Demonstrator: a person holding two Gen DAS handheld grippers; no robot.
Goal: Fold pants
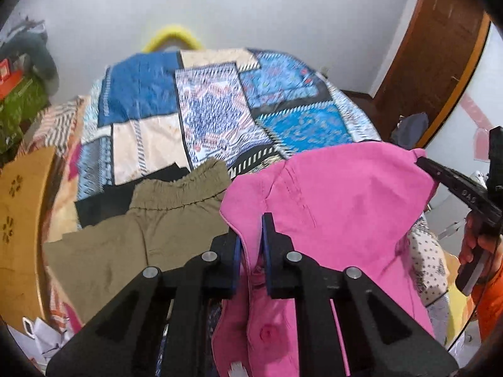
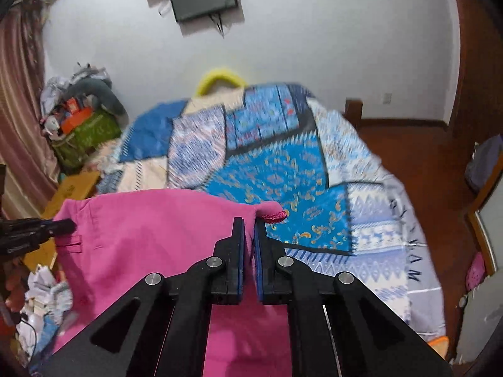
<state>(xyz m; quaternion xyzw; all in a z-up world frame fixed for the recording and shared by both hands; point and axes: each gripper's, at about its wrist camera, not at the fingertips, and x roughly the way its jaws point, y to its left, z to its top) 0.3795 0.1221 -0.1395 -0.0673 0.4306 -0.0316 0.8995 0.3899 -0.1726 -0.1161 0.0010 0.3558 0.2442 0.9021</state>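
Pink pants hang stretched between my two grippers above the bed. My left gripper is shut on one corner of their upper edge; it also shows at the left of the right wrist view. My right gripper is shut on the other corner of the pink pants, by a stitched hem tip; it shows at the right of the left wrist view. The lower part of the pants hangs hidden behind my fingers.
Olive-brown pants lie flat on the bed to the left, over a black garment. A blue patchwork bedspread covers the bed. A clutter pile stands at the far left wall; a wooden door is on the right.
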